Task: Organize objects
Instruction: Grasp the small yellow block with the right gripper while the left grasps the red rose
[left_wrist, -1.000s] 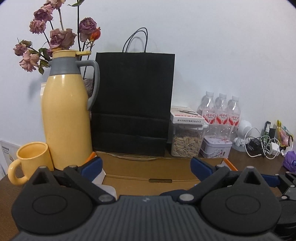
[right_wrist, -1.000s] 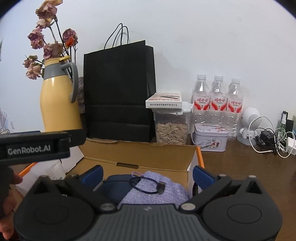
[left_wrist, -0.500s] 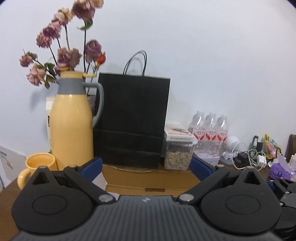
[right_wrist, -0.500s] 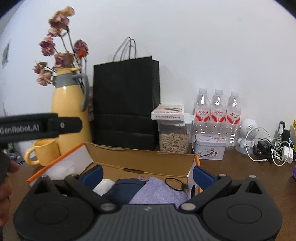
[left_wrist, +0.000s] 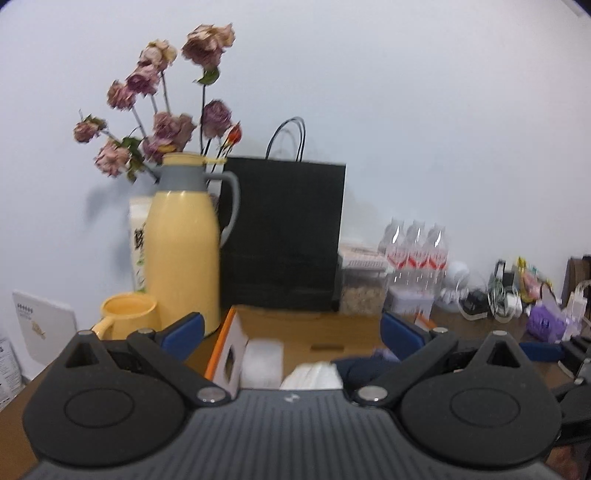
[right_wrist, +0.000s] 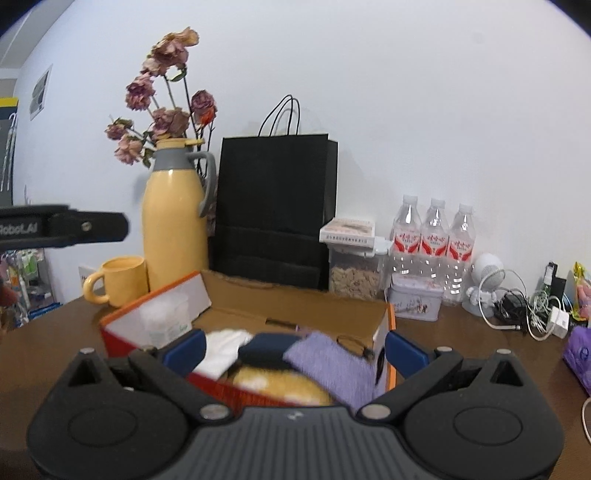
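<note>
Blue pads tipped both sets of jaws, and each pair stood wide apart with nothing between them. The right gripper (right_wrist: 293, 350) hung just short of the open cardboard box (right_wrist: 295, 301), looking straight down its long axis, which ran away from the jaws toward the black paper bag (right_wrist: 275, 206). Inside lay a white cloth (right_wrist: 221, 345), a dark blue item (right_wrist: 267, 341), a lilac knitted cloth (right_wrist: 325, 363) and something yellow (right_wrist: 277, 386) nearest the jaws, too blurred to name. The left gripper (left_wrist: 291, 334) sat farther back, over the box's near left corner, with a white cloth (left_wrist: 312, 376) just ahead. In my judgement the right was the nearer and better lined up to reach in.

Beyond the box stood a yellow thermos (right_wrist: 173, 225) and a yellow mug (right_wrist: 118, 280) to the left, and water bottles (right_wrist: 436, 243) and a small tin (right_wrist: 415, 301) to the right, all on the brown surface (right_wrist: 461, 332). A purple pouch (right_wrist: 580, 350) lay well off to the right, outside the box.
</note>
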